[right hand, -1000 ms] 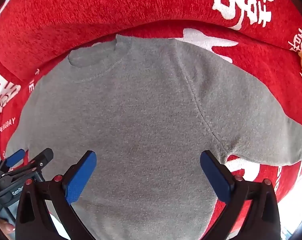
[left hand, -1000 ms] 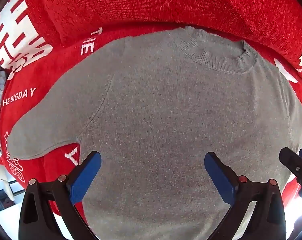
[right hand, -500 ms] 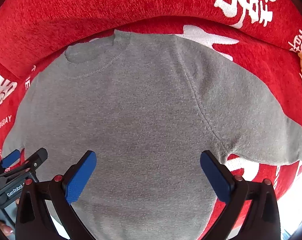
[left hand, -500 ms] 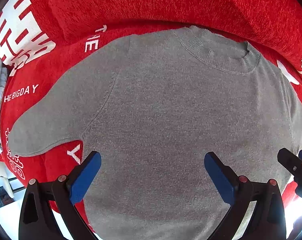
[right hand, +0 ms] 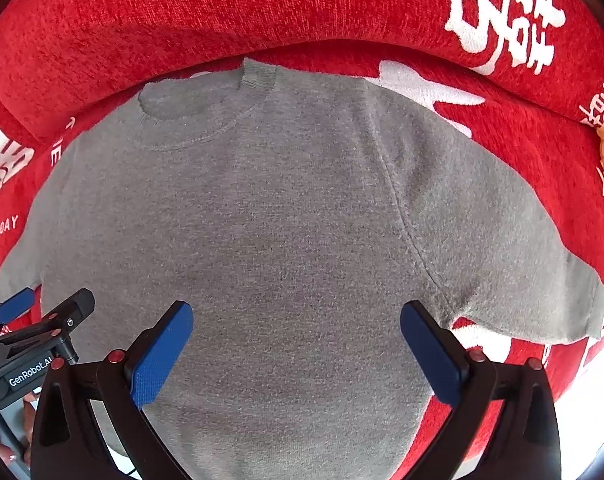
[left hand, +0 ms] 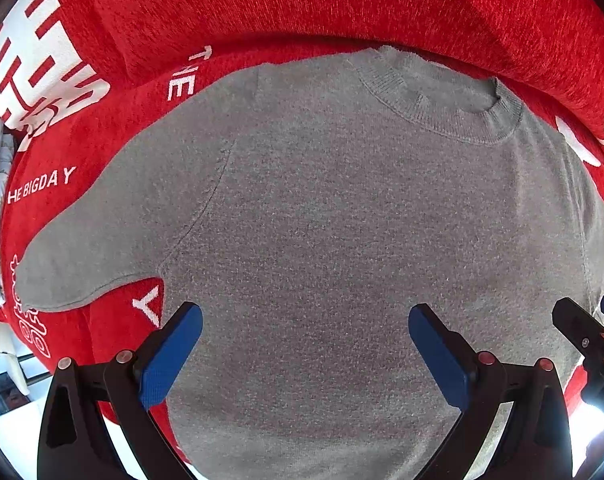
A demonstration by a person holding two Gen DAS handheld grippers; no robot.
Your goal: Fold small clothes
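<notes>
The grey sweater [left hand: 342, 240] lay spread flat, collar away, on the red blanket [left hand: 261, 12] with white lettering, while the left tongs [left hand: 304, 350] and right tongs [right hand: 295, 346] hovered over its lower body, both spread wide and empty.

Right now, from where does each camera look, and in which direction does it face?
Left wrist view: sits on the left claw, facing forward over the grey sweater toward its collar; its own open blue fingers show, and the right claw at the right edge.
Right wrist view: sits on the right claw, facing the same way, right sleeve in sight; its open fingers show, and the left claw at the left edge.
Shared: the sweater lying flat on the red cover.
</notes>
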